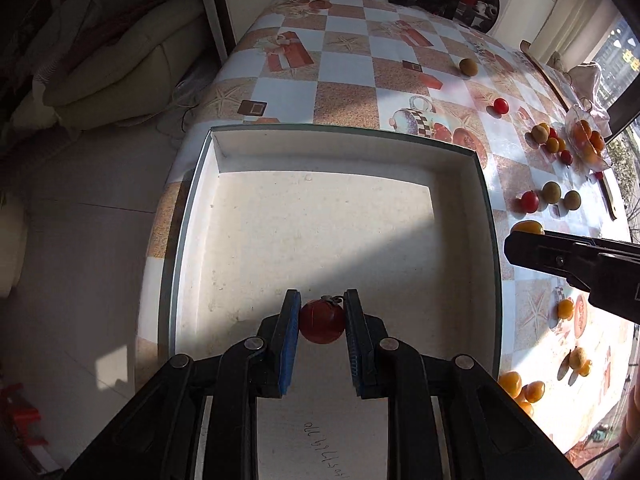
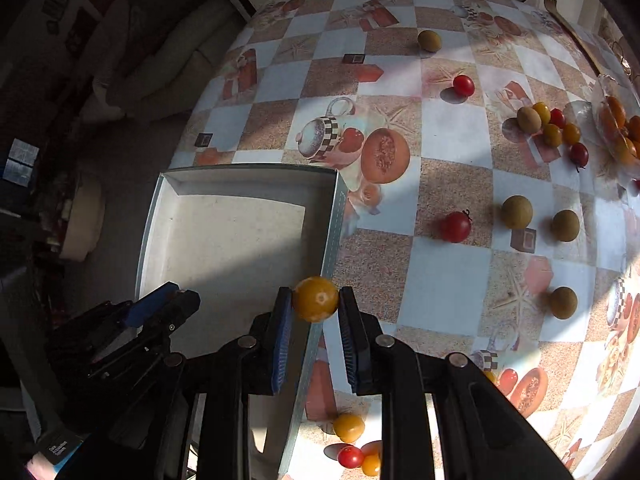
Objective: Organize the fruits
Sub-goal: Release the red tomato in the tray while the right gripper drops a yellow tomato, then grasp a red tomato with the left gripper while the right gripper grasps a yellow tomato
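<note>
Left wrist view: your left gripper (image 1: pixel 322 316) pinches a red tomato (image 1: pixel 322 321) over the near end of the box (image 1: pixel 490 216), ready to drop. Your right gripper (image 2: pixel 312 307) grips a yellow tomato (image 2: pixel 315 299) over the box's right rim. Handwriting on the floor is unreadable.

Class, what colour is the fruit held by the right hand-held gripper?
Yellow-orange. The fruit sits between the fingers of the right hand-held gripper, best seen in the right wrist view.
</note>
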{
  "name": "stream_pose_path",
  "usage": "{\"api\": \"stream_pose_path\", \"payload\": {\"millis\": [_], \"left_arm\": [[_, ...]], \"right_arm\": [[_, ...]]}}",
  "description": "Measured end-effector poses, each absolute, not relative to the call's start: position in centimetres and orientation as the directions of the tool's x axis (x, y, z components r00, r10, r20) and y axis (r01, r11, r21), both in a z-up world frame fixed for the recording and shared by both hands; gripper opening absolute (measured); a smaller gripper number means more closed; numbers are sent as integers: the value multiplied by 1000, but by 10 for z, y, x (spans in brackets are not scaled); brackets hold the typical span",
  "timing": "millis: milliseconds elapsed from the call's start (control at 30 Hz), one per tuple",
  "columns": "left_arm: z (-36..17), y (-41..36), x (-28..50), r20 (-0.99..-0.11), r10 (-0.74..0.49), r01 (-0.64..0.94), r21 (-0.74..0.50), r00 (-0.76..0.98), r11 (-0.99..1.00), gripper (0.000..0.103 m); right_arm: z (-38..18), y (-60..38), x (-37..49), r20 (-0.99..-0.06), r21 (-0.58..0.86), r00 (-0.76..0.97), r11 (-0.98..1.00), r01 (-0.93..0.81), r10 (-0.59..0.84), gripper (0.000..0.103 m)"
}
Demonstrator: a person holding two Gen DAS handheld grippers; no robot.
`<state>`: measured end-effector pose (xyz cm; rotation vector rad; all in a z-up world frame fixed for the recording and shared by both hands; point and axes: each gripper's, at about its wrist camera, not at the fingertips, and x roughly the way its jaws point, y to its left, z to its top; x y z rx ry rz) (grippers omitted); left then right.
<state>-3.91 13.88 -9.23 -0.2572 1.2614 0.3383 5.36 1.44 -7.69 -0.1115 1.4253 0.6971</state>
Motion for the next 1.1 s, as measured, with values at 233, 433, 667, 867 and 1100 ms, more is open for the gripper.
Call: {"api": "stream_pose_path", "payload": {"millis": [233,433,667,867,1100], "left_arm": [[-113,164,-48,-963,121,-423,9,240,906,23],[-118,166,-51,-962,127,-412,16,243,911,24],[-117,160,-49,-951,173,-370,69,257,926,74],[-120,163,-49,-956,170,-370,72,240,926,74],[-113,155,-43,-956,186,-324,107,225,940,74]], "right_arm": [[-103,55,55,-942,308,-52,791,-529,332,26],[-121,69,55,-958,269,-64,797,-540,279,27],[-122,75,52,-965,234,-41,786,-571,258,27],[-114,81,51,-947,287,-50,770,-570,316,68],[-82,58,61,-922,328,-2,780,-532,387,81]]}}
